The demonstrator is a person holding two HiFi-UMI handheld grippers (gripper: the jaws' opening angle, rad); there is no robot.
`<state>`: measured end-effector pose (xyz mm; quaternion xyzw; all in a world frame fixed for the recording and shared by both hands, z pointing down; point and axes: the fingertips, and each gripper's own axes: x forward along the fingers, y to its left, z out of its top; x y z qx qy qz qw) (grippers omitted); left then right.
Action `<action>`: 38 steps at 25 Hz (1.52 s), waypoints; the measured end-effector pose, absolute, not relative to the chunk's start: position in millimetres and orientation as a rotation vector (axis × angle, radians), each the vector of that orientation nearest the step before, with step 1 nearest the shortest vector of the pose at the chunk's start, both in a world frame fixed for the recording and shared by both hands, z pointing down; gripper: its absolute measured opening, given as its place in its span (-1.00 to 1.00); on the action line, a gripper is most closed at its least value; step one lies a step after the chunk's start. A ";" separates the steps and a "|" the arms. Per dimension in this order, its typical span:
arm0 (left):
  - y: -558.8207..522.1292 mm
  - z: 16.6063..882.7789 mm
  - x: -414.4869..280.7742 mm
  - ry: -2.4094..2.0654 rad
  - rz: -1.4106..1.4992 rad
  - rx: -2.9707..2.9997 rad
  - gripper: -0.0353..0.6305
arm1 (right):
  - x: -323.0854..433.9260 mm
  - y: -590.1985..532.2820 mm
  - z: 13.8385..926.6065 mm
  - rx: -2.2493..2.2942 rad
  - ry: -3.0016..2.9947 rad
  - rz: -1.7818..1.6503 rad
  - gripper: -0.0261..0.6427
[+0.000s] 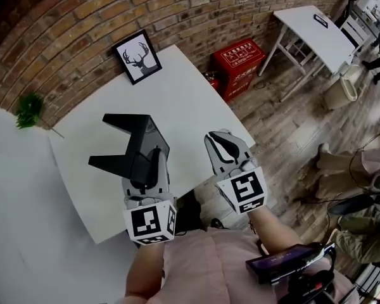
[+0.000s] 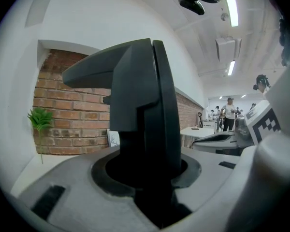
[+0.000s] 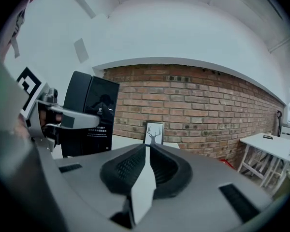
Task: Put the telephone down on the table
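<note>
1. Above the white table (image 1: 177,87), the left gripper (image 1: 149,170) held the black telephone (image 1: 130,145), with its fingers pressed on the telephone's thick lower end.
2. Seen from the head view, the telephone's two pointed black arms reached out toward the table's left side. Whether any part of it touched the tabletop could not be told.
3. From the left gripper view, the telephone (image 2: 142,105) stood upright and filled the gap between the grey fingers (image 2: 58,185), blocking most of what lay straight ahead.
4. The right gripper (image 1: 225,149) hung just beside the left one, over the table's near edge. Its fingers (image 3: 123,166) were drawn almost together, leaving only a thin slit with nothing in it.
5. From the right gripper view, the telephone (image 3: 89,115) showed as a dark slab with small white print, off to the left and apart from the right gripper.
6. A marker cube (image 1: 151,221) sat at the rear of the left gripper and another at the rear of the right.
7. A framed deer picture (image 1: 138,57) stood at the table's far corner, in front of the brick wall (image 1: 145,8).
8. A red box (image 1: 239,65) rested on the wooden floor by that wall, a green plant (image 1: 29,109) showed at the left, and a second white table (image 1: 310,30) stood well apart at the upper right.
</note>
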<state>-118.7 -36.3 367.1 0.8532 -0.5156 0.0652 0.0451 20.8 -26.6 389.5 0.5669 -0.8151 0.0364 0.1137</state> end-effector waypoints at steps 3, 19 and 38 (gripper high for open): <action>-65.4 367.1 -121.7 -1.538 0.212 2.613 -0.40 | 17.4 -60.2 386.6 1.671 -2.392 0.107 -0.82; -171.8 264.6 -124.9 -1.342 0.143 2.847 -0.40 | -3.7 -173.1 297.7 1.622 -2.572 -0.066 -0.76; -159.7 313.5 -46.5 -0.782 0.100 2.846 -0.41 | -15.5 -174.8 290.2 0.445 -3.238 0.354 0.16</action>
